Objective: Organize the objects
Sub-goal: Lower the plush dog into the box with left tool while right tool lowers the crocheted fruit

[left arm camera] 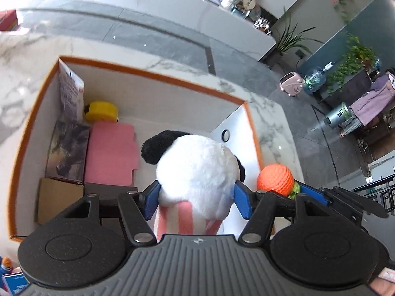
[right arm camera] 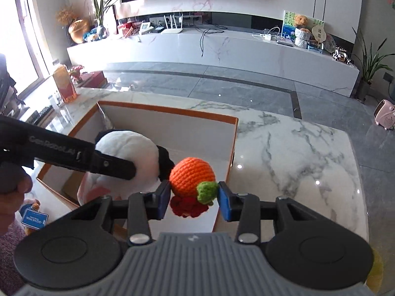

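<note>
One plush panda (left arm camera: 195,170), centre frame over the orange-rimmed box (left arm camera: 153,74), is clamped in the left gripper (left arm camera: 196,198); its face is hidden. One crocheted orange (right arm camera: 191,178) is pinched by the right gripper (right arm camera: 193,197). Five items line the box's left side on the marble table (right arm camera: 296,153).

Black tongs (left arm camera: 197,197), blue pads (right arm camera: 164,199), ribbed grey housing

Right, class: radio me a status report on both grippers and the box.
Left gripper shut on panda, over box. Right gripper shut on crochet orange, at box edge. Free floor beside pink case.
</note>
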`<state>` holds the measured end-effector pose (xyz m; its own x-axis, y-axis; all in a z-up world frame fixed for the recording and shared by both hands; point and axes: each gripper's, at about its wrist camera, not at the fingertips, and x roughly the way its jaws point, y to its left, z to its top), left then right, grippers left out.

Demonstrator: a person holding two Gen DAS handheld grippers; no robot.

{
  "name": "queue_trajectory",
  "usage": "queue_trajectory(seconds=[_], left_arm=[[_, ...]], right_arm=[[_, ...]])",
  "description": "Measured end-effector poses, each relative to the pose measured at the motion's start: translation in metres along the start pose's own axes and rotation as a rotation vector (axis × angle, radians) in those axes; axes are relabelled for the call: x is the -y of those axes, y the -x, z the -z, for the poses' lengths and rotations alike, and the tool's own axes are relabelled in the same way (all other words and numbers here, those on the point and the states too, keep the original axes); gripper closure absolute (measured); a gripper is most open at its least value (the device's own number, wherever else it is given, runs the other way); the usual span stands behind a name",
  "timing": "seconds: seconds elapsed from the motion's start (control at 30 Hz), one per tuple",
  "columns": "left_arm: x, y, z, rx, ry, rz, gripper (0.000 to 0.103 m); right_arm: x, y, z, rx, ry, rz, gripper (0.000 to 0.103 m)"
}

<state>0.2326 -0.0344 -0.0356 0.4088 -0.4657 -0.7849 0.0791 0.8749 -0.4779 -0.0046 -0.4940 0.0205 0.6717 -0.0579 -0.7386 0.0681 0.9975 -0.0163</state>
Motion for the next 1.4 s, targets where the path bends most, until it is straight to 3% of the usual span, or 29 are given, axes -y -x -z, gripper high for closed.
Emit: queue_trajectory(seconds=[0.37,0.53,0.77,0.97,1.4], left_arm=[[-0.025,-0.052,0.008,-0.083,0.036,-0.035,0.031],[-0.025,-0.058,0.013,-0.129,0.022,-0.046,0.028],[-0.024,-0.042,0.011,-0.118,-0.017,-0.036,0.027],[-0.027,-0.029,0.012,-0.131,-0.033,-0.038,0.047],[-0.026,-0.03,0.017,-0.125,-0.055,-0.052,0.05]], right_arm=[[-0.006,-0.043,0.002,-0.119,0.083,0.004,0.06],[-0.011,-0.054,0.004,-0.161,0.12,-0.002,0.06],[-0.012,-0.062,0.004,-0.219,0.101,-0.04,0.06],[-0.013,-0.071,0.002,-0.274,0.062,-0.067,0.06],[-0.026,-0.091,-0.003,-0.378,0.059,-0.078,0.059]])
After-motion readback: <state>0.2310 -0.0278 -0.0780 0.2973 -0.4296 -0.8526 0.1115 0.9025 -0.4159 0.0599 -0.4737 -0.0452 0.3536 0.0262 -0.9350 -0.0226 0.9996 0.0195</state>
